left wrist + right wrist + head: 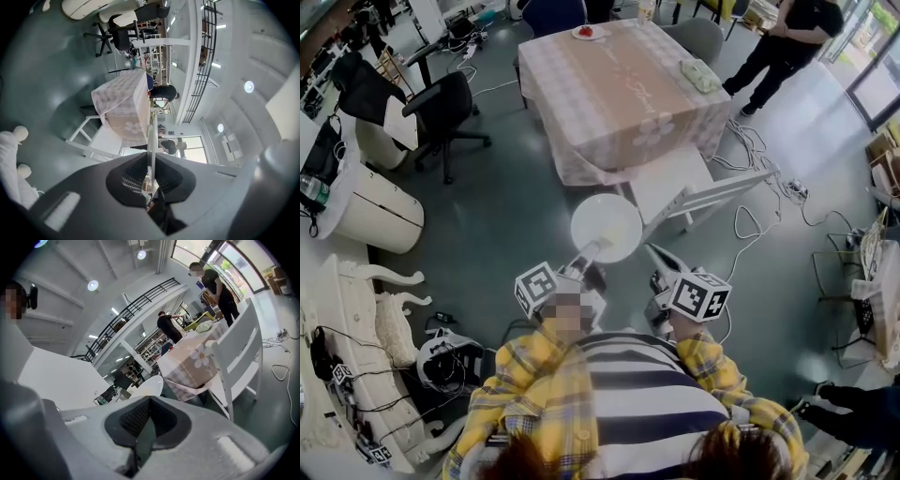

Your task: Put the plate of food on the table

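My left gripper (pixel 592 249) is shut on the near rim of a round white plate (pixel 607 228), held in the air over the floor short of the table. No food shows on its face. In the left gripper view the plate (pixel 151 140) runs edge-on between the pads of the left gripper (pixel 151 163). My right gripper (pixel 656 255) hangs just right of the plate, shut and holding nothing. In the right gripper view the right gripper (pixel 147 405) has its jaws together, with the plate (pixel 148 387) to their left. The checked-cloth table (pixel 619 98) stands ahead.
A white chair (pixel 698 192) stands against the table's near side. On the table are a small dish with red food (pixel 588 32) at the far edge and a pale tray (pixel 699 75) at the right. A black office chair (pixel 441 112), floor cables (pixel 750 225) and a person in black (pixel 787 42) surround it.
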The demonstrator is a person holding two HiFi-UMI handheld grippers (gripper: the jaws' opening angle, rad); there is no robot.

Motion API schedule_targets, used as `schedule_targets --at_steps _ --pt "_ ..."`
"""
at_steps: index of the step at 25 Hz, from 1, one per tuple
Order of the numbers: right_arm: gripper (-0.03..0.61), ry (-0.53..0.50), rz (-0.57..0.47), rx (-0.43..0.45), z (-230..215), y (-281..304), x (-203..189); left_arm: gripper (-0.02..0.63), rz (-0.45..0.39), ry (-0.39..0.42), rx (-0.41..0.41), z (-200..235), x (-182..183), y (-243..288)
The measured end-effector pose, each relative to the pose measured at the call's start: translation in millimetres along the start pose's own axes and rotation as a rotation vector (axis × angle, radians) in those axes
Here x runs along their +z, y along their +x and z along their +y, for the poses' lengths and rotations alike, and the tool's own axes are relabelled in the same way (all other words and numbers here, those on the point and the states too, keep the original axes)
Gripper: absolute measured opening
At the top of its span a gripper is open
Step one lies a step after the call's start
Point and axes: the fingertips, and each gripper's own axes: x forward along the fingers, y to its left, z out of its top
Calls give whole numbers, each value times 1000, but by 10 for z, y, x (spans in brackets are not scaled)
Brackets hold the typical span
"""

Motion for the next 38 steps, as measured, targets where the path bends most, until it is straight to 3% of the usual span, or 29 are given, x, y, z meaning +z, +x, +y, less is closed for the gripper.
schedule_targets --at_steps 16,22,38 --pt "-3 1 -36 -60 203 1011 226 20 14 34 -25 -106 1071 167" --pt "-3 -9 -26 -70 195 1233 325 20 -4 19 -38 -134 1255 282" --pt "-3 -44 10 37 74 2201 1052 20 -82 34 -47 -316 1967 1029"
